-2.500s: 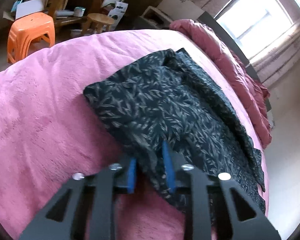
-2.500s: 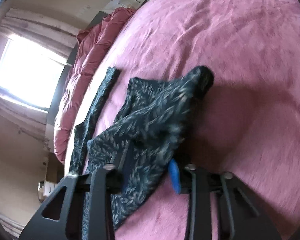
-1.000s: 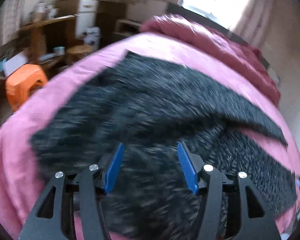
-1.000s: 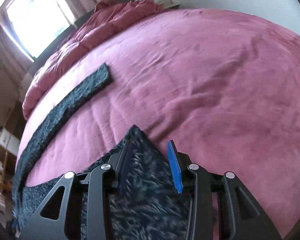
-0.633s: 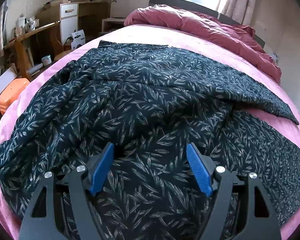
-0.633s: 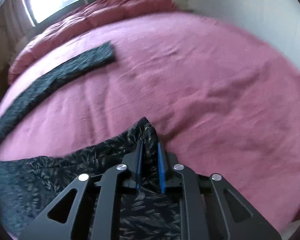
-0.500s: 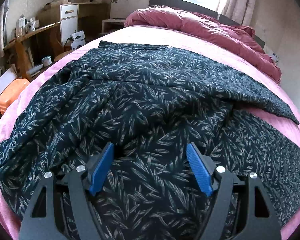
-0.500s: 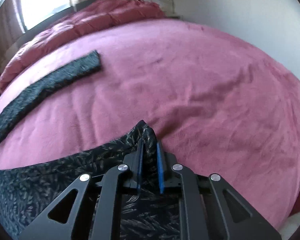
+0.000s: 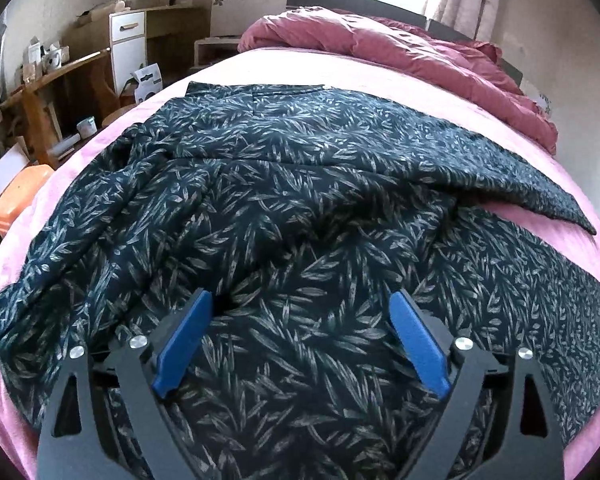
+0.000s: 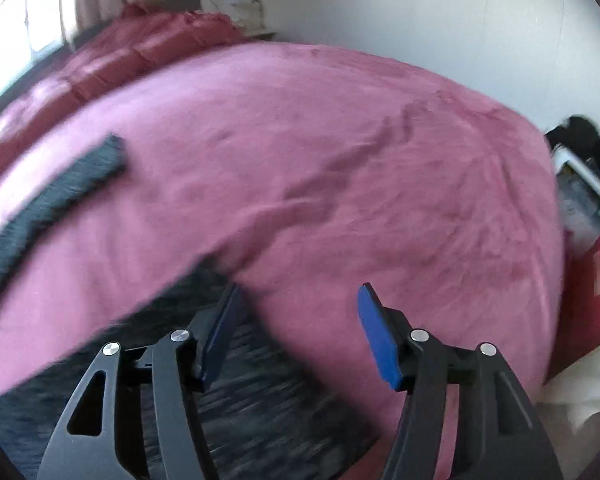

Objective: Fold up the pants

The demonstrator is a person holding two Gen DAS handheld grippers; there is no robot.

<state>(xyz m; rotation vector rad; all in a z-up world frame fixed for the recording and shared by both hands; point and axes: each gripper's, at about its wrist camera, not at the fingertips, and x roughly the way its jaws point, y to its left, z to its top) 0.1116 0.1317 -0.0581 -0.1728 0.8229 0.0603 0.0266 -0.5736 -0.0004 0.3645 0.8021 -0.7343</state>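
Note:
Dark navy pants with a pale leaf print (image 9: 284, 184) lie spread and rumpled across the pink bed (image 9: 540, 224), waistband at the far end. My left gripper (image 9: 300, 312) is open and empty, low over the near part of the pants. In the right wrist view the image is blurred: one leg end (image 10: 80, 176) lies flat at the left, the other leg's hem (image 10: 204, 280) lies by my left finger. My right gripper (image 10: 296, 300) is open and empty just above the bed.
A crumpled dark pink duvet (image 9: 400, 52) is piled at the head of the bed. A wooden desk and shelves (image 9: 72, 76) and an orange stool (image 9: 20, 192) stand to the bed's left. A red box and clutter (image 10: 592, 264) sit on the floor past the right edge.
My right gripper was shut on the leg hem half a second ago; it has opened, let the hem drop on the bed and swung right. My left gripper stays open over the pants.

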